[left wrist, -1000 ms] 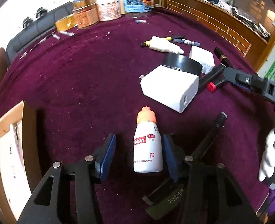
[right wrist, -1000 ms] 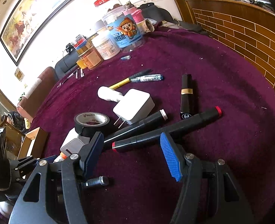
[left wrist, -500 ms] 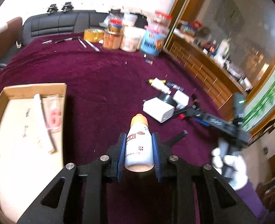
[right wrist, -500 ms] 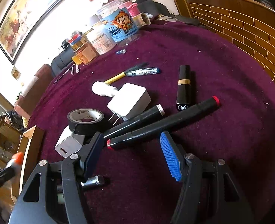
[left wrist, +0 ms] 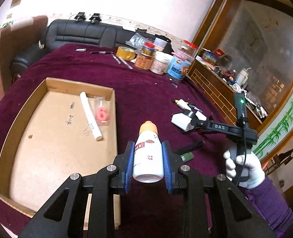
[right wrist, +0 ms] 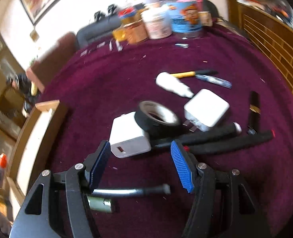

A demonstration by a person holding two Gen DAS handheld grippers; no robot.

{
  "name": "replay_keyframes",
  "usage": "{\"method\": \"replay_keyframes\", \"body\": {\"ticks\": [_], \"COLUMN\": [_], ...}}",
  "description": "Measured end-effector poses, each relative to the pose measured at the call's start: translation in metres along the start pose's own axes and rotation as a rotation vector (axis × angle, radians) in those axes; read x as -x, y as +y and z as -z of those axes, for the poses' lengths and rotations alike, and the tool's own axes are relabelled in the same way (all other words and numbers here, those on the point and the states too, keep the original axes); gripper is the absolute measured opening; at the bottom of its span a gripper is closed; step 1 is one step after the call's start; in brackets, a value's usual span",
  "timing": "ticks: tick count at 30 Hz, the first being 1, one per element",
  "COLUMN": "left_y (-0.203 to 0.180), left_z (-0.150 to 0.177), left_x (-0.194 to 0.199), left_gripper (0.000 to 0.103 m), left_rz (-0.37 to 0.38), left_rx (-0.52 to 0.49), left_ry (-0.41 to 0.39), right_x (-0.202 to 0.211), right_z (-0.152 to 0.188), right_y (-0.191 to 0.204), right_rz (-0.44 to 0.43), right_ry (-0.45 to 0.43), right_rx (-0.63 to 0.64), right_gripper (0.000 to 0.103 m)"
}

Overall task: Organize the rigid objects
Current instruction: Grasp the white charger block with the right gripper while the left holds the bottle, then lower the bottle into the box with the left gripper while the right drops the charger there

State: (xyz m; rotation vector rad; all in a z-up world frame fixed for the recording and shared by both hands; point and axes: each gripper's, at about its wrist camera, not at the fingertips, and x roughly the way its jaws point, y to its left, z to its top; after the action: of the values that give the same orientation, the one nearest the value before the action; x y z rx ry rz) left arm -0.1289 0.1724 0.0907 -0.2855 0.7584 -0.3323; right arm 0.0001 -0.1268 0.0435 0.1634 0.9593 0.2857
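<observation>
Left gripper (left wrist: 148, 164) has its blue pads clamped tight on the little white bottle (left wrist: 148, 156) with the orange cap, held up off the purple tablecloth (left wrist: 146, 91) just beside the cardboard box (left wrist: 106, 130). Right gripper (right wrist: 140, 164) sits about halfway open with nothing in it, hovering in front of the white charger (right wrist: 129, 135) and the black tape roll (right wrist: 156, 119). Markers (right wrist: 225, 140) lie nearby.

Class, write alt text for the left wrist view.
The left gripper clamps a white bottle with an orange cap above a purple tablecloth. A cardboard tray lies left; a gloved hand holds the right gripper at right.
</observation>
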Motion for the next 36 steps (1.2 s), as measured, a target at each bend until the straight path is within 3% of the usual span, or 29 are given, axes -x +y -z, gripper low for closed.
{"method": "replay_keyframes", "body": {"ticks": [4,8,10,11,15,21,26,32,36], "left_y": [0.019,0.030,0.032,0.032,0.040,0.068,0.095,0.124,0.147], "left_z": [0.002,0.003,0.005,0.005,0.007,0.006,-0.005,-0.031,-0.053], "left_x": [-0.001,-0.001,0.001,0.003,0.011,0.018,0.013,-0.007,-0.027], "left_gripper": [0.023,0.023,0.023,0.023,0.023,0.023,0.023,0.023,0.023], "left_rz": [-0.019,-0.035,-0.044,-0.051,-0.077,-0.128,-0.168,-0.188,-0.185], "left_rx": [0.041,0.066,0.066,0.062,0.060,0.080,0.102,0.127,0.160], "left_ry": [0.017,0.014,0.011,0.007,-0.007,-0.013,0.007,0.043,0.065], "right_x": [-0.015,-0.038,-0.040,-0.039,-0.030,-0.005,0.011,-0.017,-0.048], "right_z": [-0.011,-0.014,-0.012,-0.010,-0.006,-0.005,-0.015,-0.024,-0.027], "right_y": [0.017,0.036,0.036,0.036,0.033,0.043,0.080,0.144,0.180], "right_rz": [0.030,0.158,0.183,0.190,0.158,0.058,-0.094,-0.273,-0.313], "right_ry": [0.024,0.092,0.106,0.111,0.124,0.084,0.044,0.099,0.144], "right_rx": [0.049,0.144,0.154,0.160,0.145,0.093,0.085,0.077,0.072], "right_gripper": [0.063,0.062,0.056,0.044,0.044,0.044,0.044,0.045,0.045]}}
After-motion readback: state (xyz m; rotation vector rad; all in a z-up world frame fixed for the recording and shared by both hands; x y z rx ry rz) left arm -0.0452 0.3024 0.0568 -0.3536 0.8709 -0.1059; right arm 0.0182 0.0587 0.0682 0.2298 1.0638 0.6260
